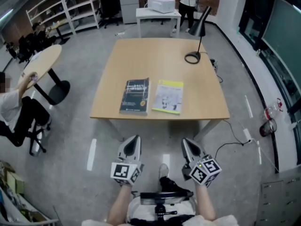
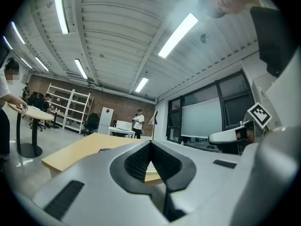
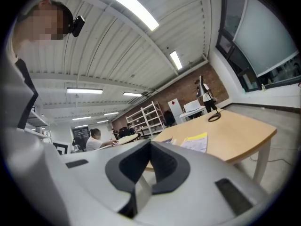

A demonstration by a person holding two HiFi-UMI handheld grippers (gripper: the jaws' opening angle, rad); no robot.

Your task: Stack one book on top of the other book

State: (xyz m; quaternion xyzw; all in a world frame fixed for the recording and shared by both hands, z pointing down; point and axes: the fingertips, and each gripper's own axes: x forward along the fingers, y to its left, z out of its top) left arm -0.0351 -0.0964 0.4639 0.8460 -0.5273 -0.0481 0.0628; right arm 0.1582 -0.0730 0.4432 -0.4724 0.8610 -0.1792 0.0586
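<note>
Standing short of the table (image 1: 155,55), the person holds the left gripper (image 1: 135,138) and the right gripper (image 1: 186,141) low and level in front of the body, both pointed at the near edge. I judge this a ready pose, since neither book is within reach. Each gripper's jaws are pressed together with nothing between them, which suits a moment when there is nothing to grasp. The dark book (image 1: 135,96) and the yellow book (image 1: 168,96) lie flat side by side near that front edge, just apart and not stacked, so the stacking has not begun. Lying so close to the front, either should be easy to lift onto the other. A desk lamp (image 1: 197,32) stands toward the far right corner, well apart from them. In the left gripper view the closed jaws cover most of both books — only slivers show. Cover print is too small to read, and how thick each book is cannot be told.
</note>
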